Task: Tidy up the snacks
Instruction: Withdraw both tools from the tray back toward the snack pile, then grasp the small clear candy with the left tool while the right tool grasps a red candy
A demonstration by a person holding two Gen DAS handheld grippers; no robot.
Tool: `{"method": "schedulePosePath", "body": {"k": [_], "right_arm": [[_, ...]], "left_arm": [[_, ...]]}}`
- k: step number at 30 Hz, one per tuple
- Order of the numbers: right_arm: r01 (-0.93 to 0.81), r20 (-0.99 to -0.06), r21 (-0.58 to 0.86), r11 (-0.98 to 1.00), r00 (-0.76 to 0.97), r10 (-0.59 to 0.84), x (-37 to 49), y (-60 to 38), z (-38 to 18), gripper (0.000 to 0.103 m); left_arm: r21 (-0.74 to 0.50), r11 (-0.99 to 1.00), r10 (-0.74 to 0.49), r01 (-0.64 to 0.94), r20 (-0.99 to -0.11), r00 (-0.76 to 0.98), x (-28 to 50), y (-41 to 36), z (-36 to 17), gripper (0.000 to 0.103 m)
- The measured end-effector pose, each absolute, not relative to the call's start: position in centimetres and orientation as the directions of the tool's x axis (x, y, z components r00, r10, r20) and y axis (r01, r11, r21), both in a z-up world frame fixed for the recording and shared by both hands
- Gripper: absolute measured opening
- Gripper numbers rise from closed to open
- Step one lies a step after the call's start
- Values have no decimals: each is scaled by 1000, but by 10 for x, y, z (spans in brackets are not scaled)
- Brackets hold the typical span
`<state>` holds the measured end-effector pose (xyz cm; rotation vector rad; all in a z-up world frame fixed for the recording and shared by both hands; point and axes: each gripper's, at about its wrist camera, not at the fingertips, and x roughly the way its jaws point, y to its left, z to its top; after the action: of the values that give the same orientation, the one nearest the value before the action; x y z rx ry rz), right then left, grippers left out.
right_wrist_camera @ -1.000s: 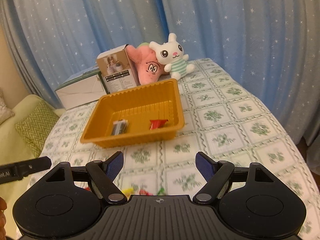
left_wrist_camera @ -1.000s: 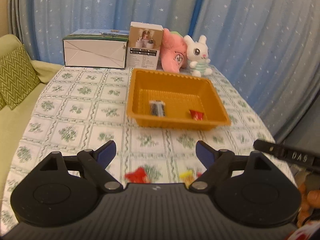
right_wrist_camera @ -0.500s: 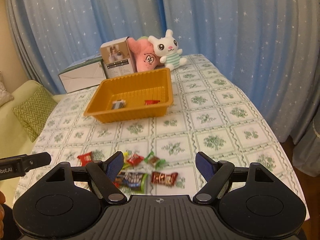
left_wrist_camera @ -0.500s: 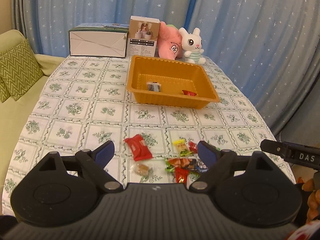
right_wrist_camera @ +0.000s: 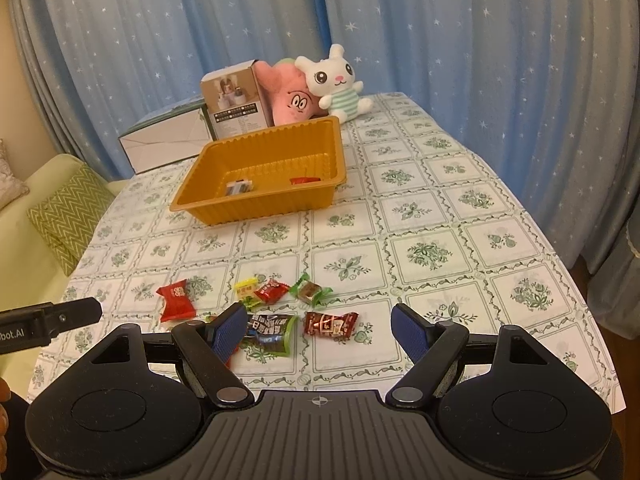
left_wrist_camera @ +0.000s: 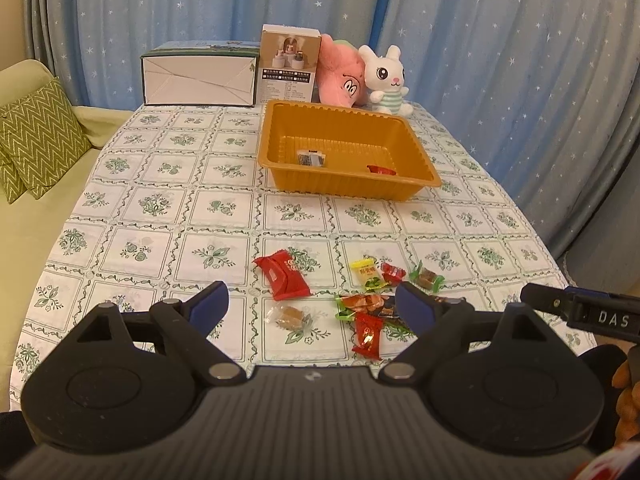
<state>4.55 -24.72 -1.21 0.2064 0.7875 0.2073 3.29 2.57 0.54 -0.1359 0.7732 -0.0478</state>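
An orange tray (left_wrist_camera: 424, 160) (right_wrist_camera: 320, 204) stands mid-table with a dark snack bar (left_wrist_camera: 311, 158) and a red candy (left_wrist_camera: 382, 169) in it. Several wrapped snacks lie near the front edge: a red packet (left_wrist_camera: 282, 274) (right_wrist_camera: 176, 299), a yellow candy (left_wrist_camera: 368, 273), a clear toffee (left_wrist_camera: 289, 316), a green-wrapped candy (right_wrist_camera: 311, 290), a dark wrapper (right_wrist_camera: 269, 327) and a brown-red bar (right_wrist_camera: 330, 323). My left gripper (left_wrist_camera: 310, 306) is open and empty, above the snacks. My right gripper (right_wrist_camera: 320, 326) is open and empty, with the brown-red bar between its fingers' line of sight.
A white carton (left_wrist_camera: 199, 78), a small product box (left_wrist_camera: 289, 63), a pink plush (left_wrist_camera: 340, 80) and a white bunny plush (left_wrist_camera: 386, 80) stand at the table's far edge. A green sofa with a zigzag cushion (left_wrist_camera: 38, 140) is left. Blue curtains hang behind.
Both grippers have pulled back from the tray toward the table's front edge, so the loose snacks have come into view under them. Both stay open.
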Motion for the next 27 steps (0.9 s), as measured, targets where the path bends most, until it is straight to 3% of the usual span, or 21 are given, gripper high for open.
{"method": "schedulePosePath", "body": {"k": [19,27], "right_arm": [[-91,-694,271,958,671,260,45,-247,-37,79],[-91,-714,289,953,643,278,52,-237,-57,78]], "left_arm": [[-103,994,-96,29,-737,669,36,12,-35,87],[-83,997,-71,12,-771,633,52,23,-56,79]]}}
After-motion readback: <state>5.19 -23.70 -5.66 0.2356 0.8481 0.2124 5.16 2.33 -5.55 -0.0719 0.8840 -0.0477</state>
